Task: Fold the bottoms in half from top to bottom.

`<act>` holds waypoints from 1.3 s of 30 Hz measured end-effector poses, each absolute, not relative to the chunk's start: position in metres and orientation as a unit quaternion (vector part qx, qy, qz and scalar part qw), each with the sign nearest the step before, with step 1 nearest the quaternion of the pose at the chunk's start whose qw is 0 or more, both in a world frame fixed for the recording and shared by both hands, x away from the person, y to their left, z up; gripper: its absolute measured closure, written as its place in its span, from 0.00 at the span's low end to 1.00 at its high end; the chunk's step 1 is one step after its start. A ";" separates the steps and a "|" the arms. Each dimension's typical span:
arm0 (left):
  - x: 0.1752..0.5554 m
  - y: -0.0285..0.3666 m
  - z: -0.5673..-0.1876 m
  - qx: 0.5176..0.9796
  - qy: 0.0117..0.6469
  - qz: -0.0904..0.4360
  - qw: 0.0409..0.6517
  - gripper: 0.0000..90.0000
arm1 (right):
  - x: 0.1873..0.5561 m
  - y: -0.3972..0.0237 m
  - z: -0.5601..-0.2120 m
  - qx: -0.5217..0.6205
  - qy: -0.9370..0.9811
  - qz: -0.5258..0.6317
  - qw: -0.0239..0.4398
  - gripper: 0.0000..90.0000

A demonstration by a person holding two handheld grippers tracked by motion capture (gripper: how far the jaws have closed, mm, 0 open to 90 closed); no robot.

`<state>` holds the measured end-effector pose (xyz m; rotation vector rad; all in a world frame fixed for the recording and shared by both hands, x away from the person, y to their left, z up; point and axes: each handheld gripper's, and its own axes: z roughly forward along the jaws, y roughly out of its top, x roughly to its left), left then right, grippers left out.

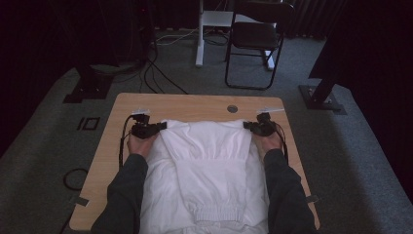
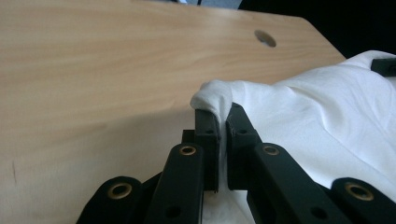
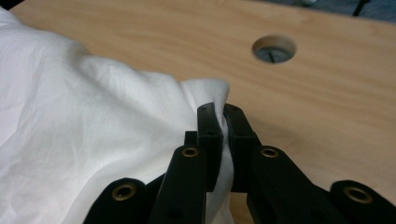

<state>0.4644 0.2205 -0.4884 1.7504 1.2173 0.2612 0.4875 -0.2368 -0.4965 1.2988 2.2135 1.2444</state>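
A white garment [image 1: 209, 165] lies spread down the middle of the wooden table [image 1: 195, 103], its gathered hem towards the person. My left gripper [image 1: 160, 126] is shut on the garment's far left corner [image 2: 212, 95], with cloth pinched between its black jaws. My right gripper [image 1: 248, 126] is shut on the far right corner [image 3: 210, 91], a fold of fabric bunched over its jaw tips. In the left gripper view the white garment [image 2: 327, 116] stretches away to the right. In the right gripper view the white garment [image 3: 70, 121] covers the left half.
A round cable hole [image 1: 232, 108] sits in the table near its far edge, close to my right gripper. Beyond the table stand a black folding chair [image 1: 255, 39] and a white desk leg [image 1: 199, 34]. Cables run across the grey carpet.
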 end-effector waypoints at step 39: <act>0.351 0.213 -0.552 0.799 0.450 0.075 0.392 0.97 | 0.362 -0.246 -0.559 0.422 0.804 0.406 0.100 0.96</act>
